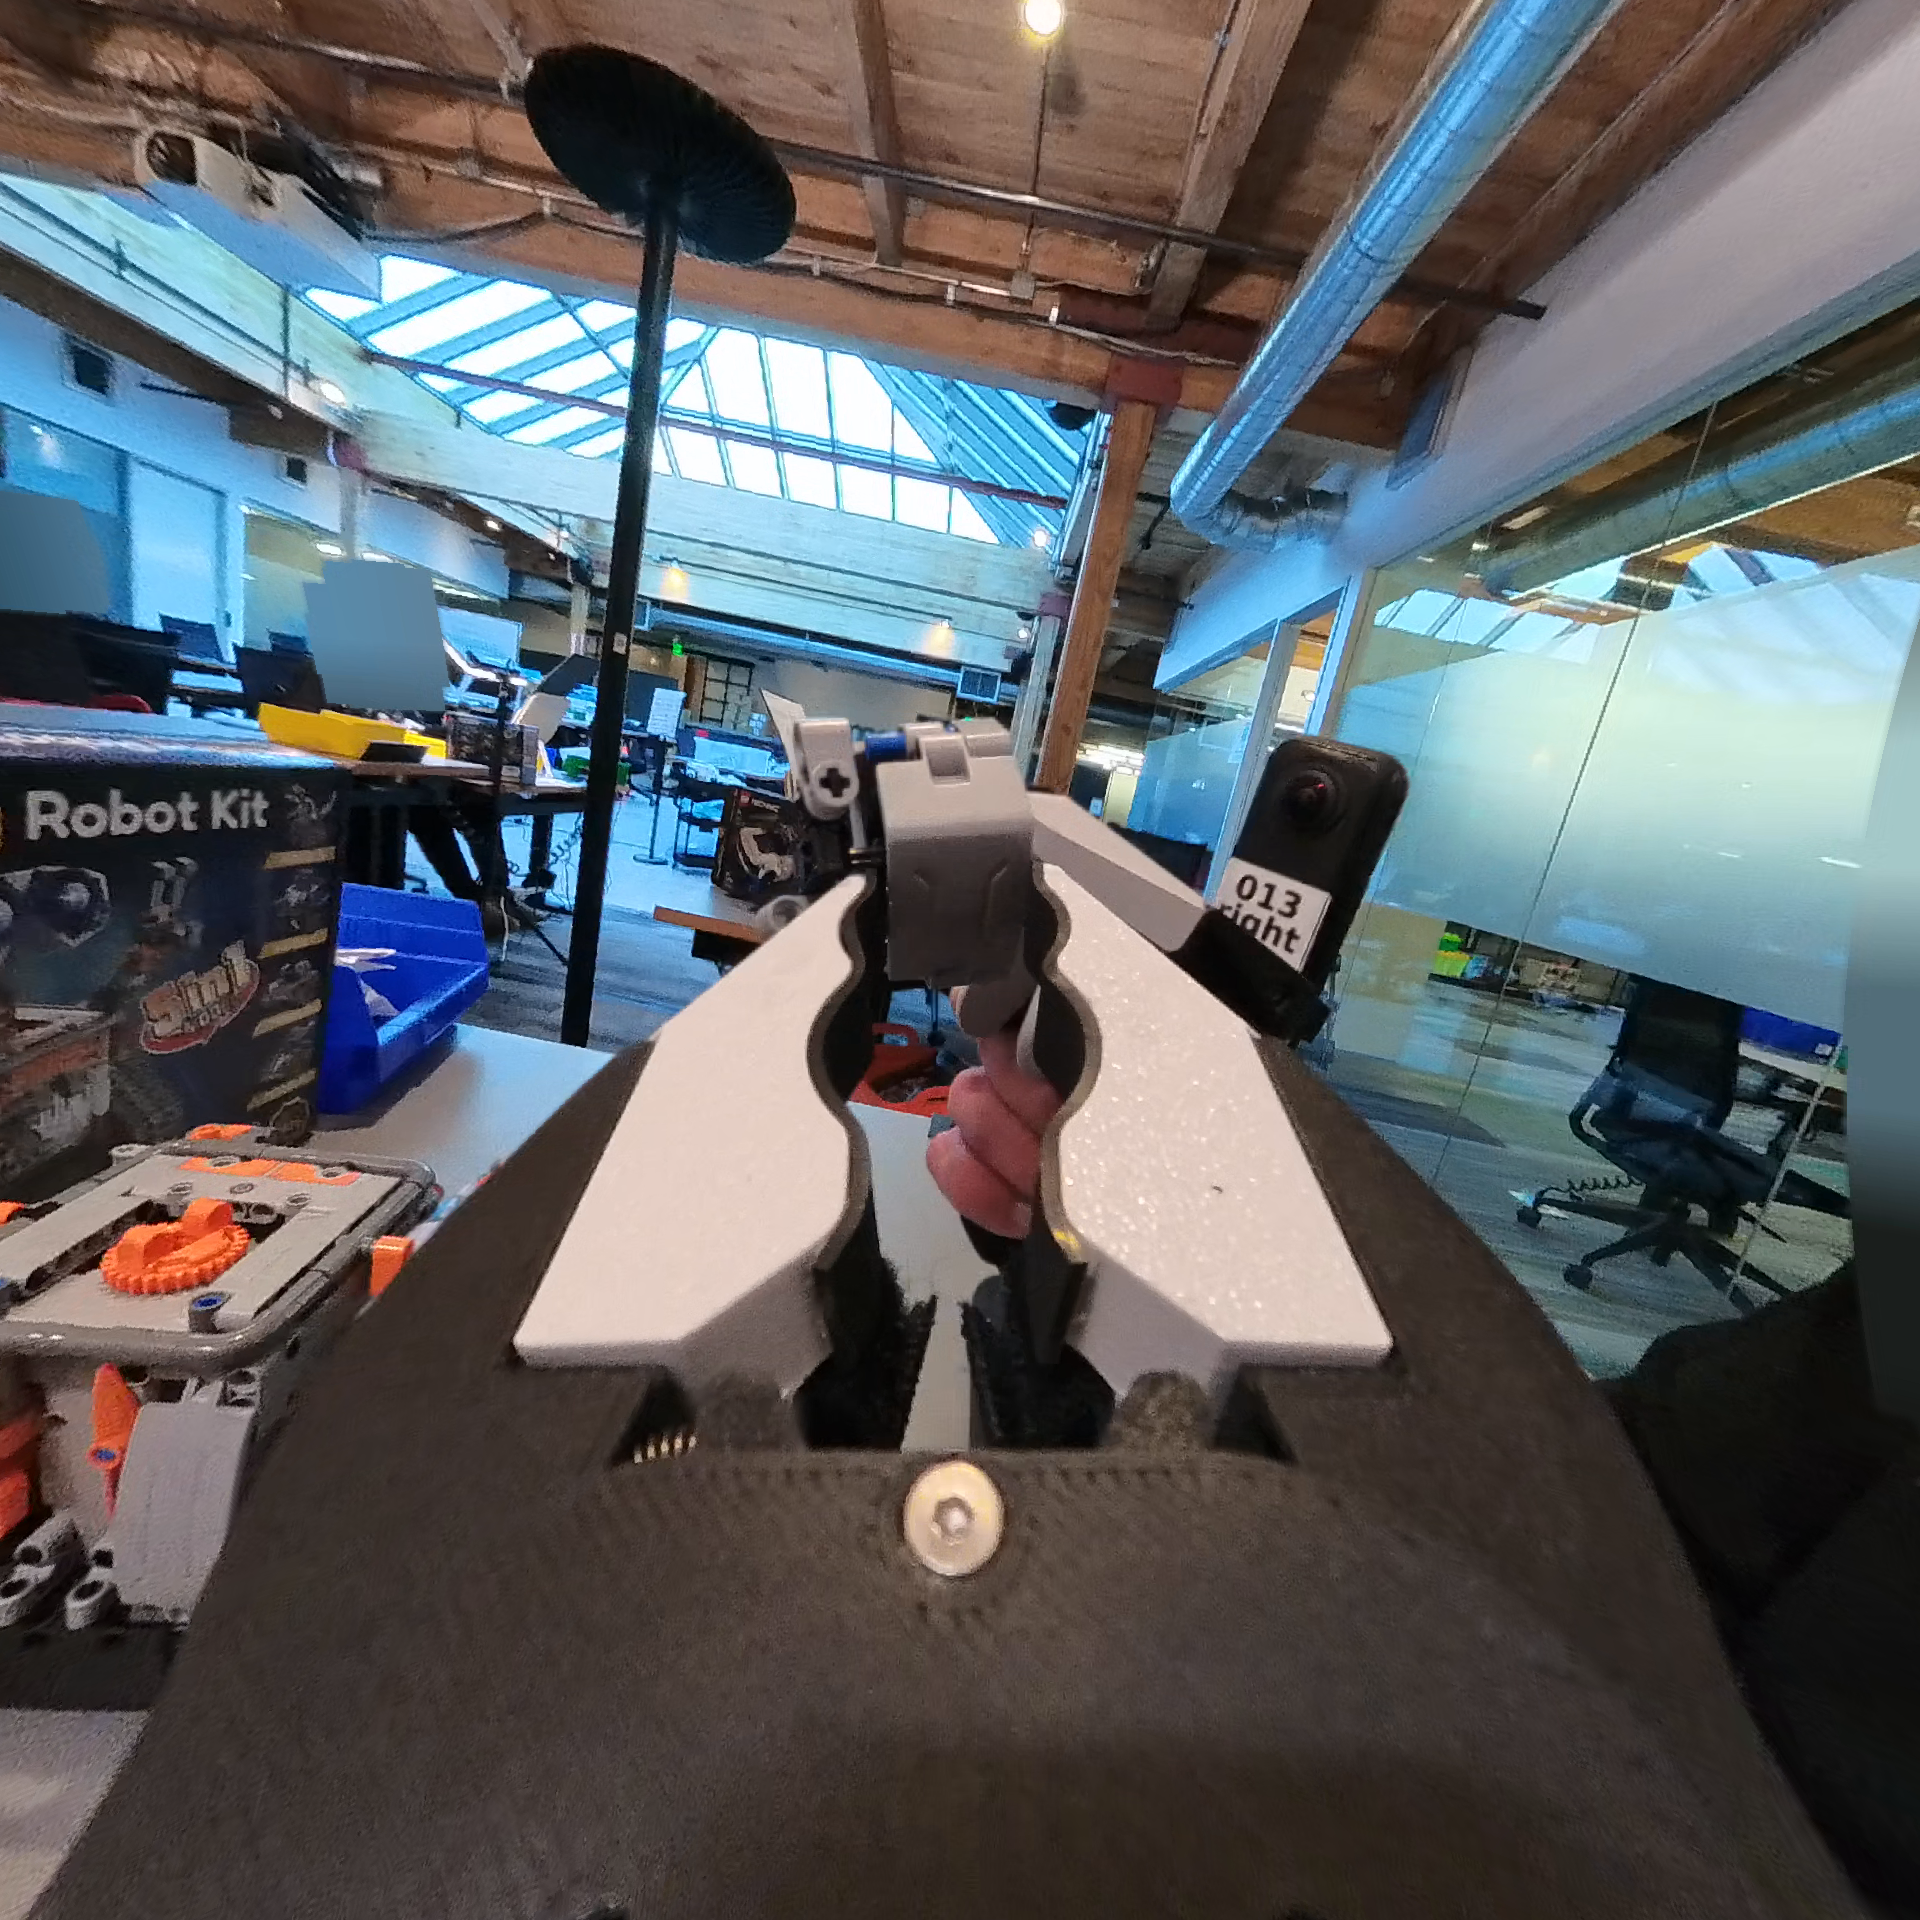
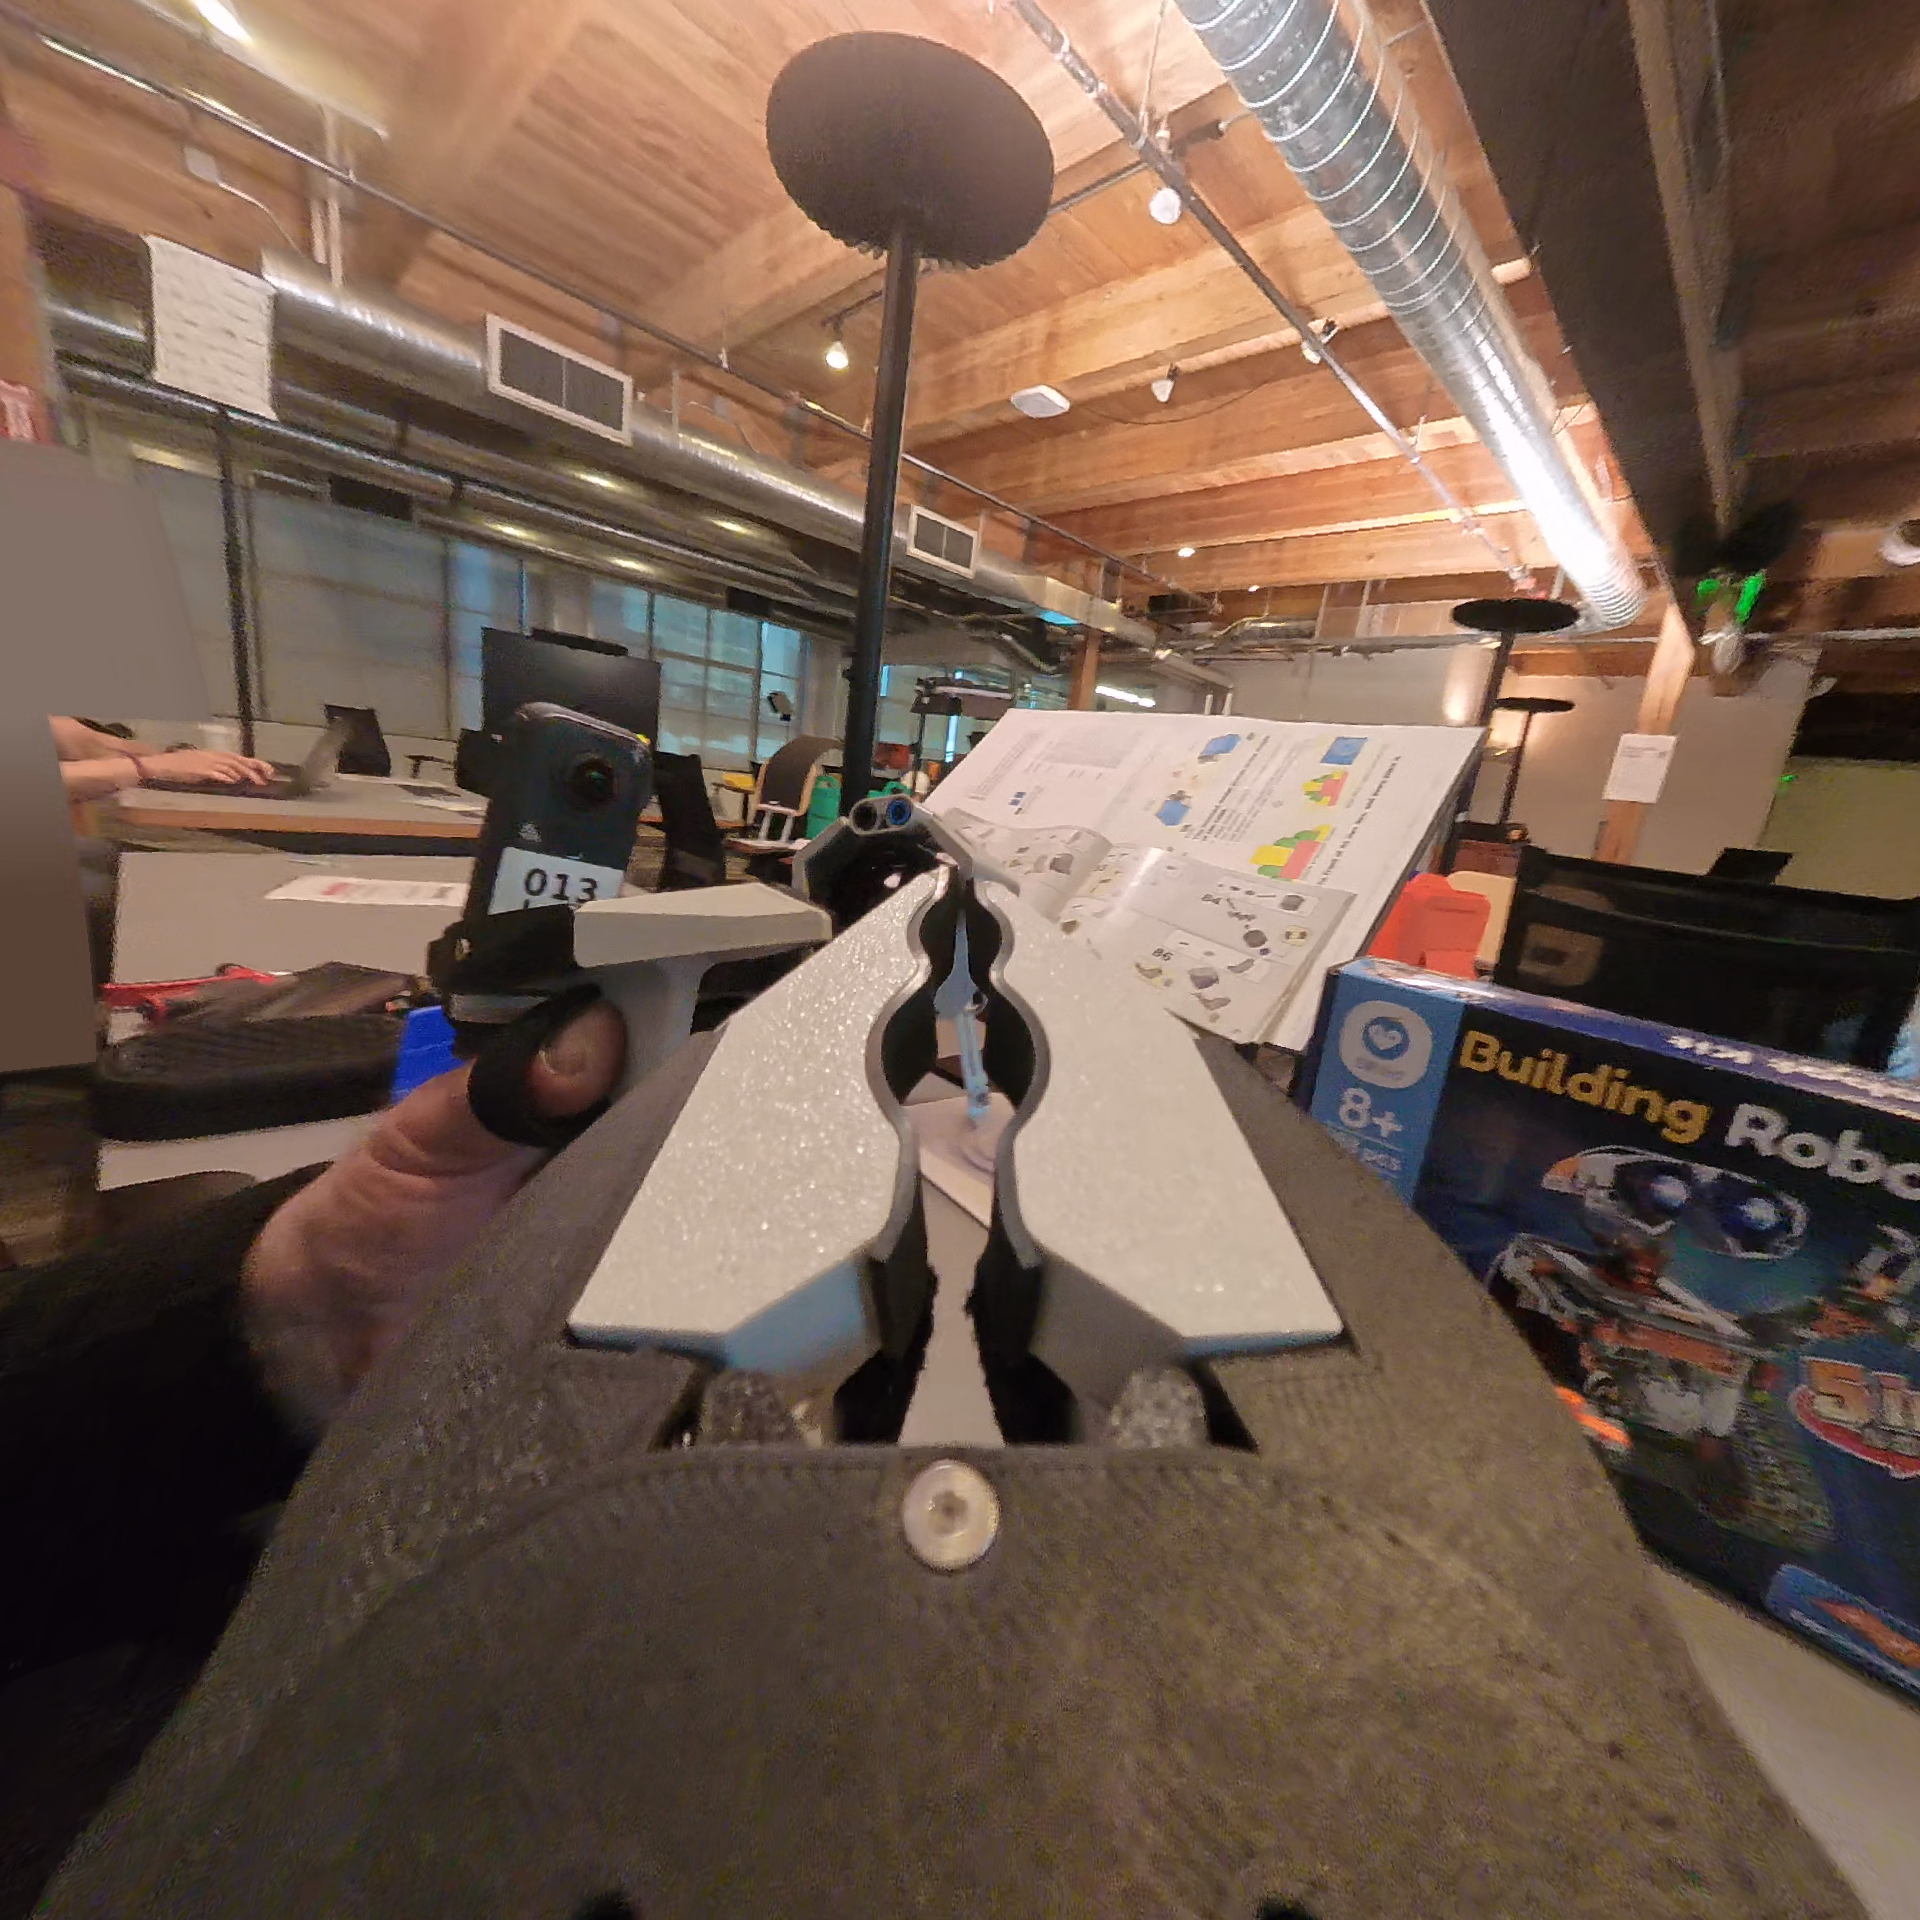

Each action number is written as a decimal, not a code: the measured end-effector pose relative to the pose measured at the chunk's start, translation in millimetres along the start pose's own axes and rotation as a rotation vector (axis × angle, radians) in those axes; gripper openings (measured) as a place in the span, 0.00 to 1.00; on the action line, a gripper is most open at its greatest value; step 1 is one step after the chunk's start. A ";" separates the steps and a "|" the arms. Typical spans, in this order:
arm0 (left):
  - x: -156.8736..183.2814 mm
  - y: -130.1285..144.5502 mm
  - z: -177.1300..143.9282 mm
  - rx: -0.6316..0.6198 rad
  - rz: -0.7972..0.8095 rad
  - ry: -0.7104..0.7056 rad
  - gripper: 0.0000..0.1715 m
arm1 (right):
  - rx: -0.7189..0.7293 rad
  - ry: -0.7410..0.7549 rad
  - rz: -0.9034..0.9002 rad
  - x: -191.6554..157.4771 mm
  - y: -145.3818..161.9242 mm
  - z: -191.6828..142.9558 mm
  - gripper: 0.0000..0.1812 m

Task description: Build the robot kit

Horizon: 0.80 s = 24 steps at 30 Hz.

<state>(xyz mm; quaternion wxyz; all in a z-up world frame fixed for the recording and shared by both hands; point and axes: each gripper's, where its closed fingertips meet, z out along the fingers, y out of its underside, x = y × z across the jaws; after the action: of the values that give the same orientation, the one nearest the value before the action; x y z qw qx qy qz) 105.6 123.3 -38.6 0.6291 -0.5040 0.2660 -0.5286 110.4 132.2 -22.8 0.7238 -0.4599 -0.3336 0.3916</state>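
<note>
Grey brick assembly (image 1: 940,883), a small block-toy part with a blue pin at its top, sits raised above the table (image 1: 488,1091), pinched between the fingertips of the left gripper (image 1: 951,904), whose jaws are closed narrowly on its sides. Meeting it from the far side is the right gripper (image 2: 940,883), its jaws nearly together; their tips reach the dark end of the same assembly (image 2: 883,831), though whether they actually clamp it cannot be told. A thin pale piece (image 2: 966,1023) shows in the slit between the right fingers. Each view catches the opposite gripper's black camera (image 1: 1314,842) with a white label, and the hand (image 2: 416,1164) holding the left tool. On the table at left lie a grey-and-orange model (image 1: 197,1268), a blue bin (image 1: 400,987) and a printed kit box (image 1: 156,935). In the right view an open instruction booklet (image 2: 1195,831) stands propped behind the grippers, with a second box (image 2: 1621,1247) to its right. A black floor lamp (image 1: 634,436) rises behind.
</note>
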 end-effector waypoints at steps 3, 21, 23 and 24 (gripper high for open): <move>-1.9 -2.2 -2.6 0.028 -0.057 0.035 0.14 | 0.003 -0.046 0.070 -2.0 3.1 -0.9 0.00; -4.4 -3.4 -1.3 0.078 0.018 -0.045 0.14 | -0.118 0.063 -0.018 -6.5 19.6 -4.3 0.02; -1.2 -4.6 -0.8 0.083 0.030 -0.039 0.14 | -0.077 0.032 0.042 -8.0 17.3 -5.7 0.02; -2.1 -3.0 0.0 0.074 0.047 -0.053 0.14 | -0.071 0.026 0.069 -6.7 18.9 -6.4 0.01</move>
<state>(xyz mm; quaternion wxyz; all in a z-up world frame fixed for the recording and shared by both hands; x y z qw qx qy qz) 103.7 125.5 -36.3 0.6665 -0.4878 0.2414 -0.5095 107.7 128.9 -43.4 0.6973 -0.5016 -0.3219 0.3981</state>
